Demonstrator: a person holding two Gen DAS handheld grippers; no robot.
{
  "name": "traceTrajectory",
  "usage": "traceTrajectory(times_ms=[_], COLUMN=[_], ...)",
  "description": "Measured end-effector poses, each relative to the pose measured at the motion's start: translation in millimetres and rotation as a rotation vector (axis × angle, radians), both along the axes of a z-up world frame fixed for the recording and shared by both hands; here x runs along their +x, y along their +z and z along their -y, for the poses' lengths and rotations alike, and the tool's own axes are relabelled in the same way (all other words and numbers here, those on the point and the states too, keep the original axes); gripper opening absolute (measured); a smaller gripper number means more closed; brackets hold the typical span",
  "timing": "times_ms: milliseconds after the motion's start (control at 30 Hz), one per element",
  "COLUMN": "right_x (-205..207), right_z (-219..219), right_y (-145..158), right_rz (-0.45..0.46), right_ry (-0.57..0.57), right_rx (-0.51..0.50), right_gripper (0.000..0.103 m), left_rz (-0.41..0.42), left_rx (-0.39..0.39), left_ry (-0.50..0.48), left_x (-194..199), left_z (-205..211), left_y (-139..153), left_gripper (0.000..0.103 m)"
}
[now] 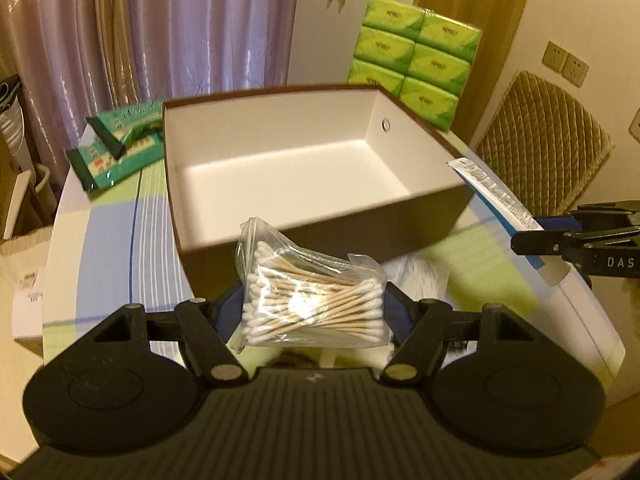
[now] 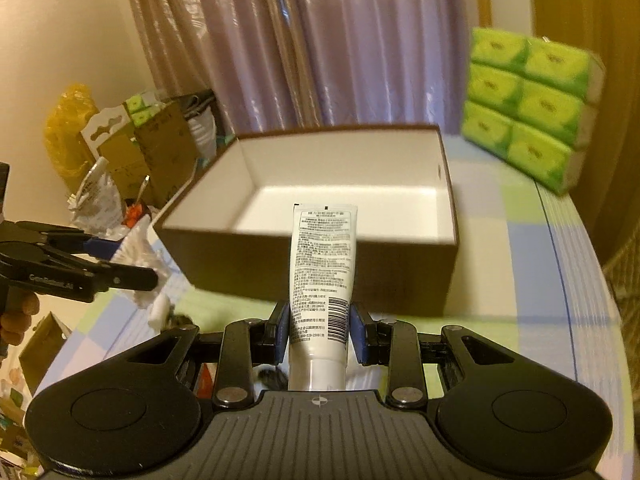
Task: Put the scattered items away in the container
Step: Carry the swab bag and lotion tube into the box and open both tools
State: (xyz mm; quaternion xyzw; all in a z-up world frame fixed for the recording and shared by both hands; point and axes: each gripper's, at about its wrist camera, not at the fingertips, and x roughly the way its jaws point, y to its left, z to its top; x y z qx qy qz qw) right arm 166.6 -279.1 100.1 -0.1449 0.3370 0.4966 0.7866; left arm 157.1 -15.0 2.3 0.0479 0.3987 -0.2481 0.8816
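A brown box with a white, empty inside stands on the table; it also shows in the right wrist view. My left gripper is shut on a clear bag of cotton swabs, held just short of the box's near wall. In the right wrist view the left gripper shows at left with the bag. My right gripper is shut on a white tube that points at the box. In the left wrist view the right gripper holds the tube at the box's right corner.
A pack of green tissue packets stands behind the box; it also shows in the right wrist view. Two green wrapped packs lie left of the box. A padded chair back stands at right. Cardboard boxes and bags sit beyond the table's left edge.
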Motion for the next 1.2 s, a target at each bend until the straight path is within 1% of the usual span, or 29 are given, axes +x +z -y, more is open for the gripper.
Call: traceTrajectory(times_ms=[167,333,567,767,1000,1100,1200], right_x=[17.0,35.1,56.3,76.9,103.8,113.5,121.1], right_z=[-25.2,-48.0,-78.4,-106.0,-136.6,-148.9,-158.6], right_y=[12.6,22.7,22.3,10.3,-15.6,-28.6,-42.5], right_rz=[0.042,0.058,0.068,0.066,0.020,-0.012,-0.039], right_ry=[0.040,0.058,0.082,0.090,0.086,0.094,0.102], right_rx=[0.011,0.029,0.015,-0.021,-0.099,-0.146,-0.200], right_gripper=[0.029,0.029,0.029,0.029,0.029,0.029,0.029], left_rz=[0.021,0.041,0.031,-0.007,-0.077,-0.132,-0.206], left_rx=[-0.006,0.002,-0.006,0.001,0.023,0.032,0.031], left_ry=[0.003,0.000,0.010,0.038,0.059,0.072,0.088], left_x=[26.1,48.4,79.1,109.8,142.4,156.9,170.6], left_z=[12.3,26.1,40.1,51.4,61.3,65.2,67.4], left_y=[13.1,22.8,24.7,15.3,-4.2,-17.6,-32.9], left_gripper=[0.068,0.068,0.068,0.068,0.068,0.068,0.068])
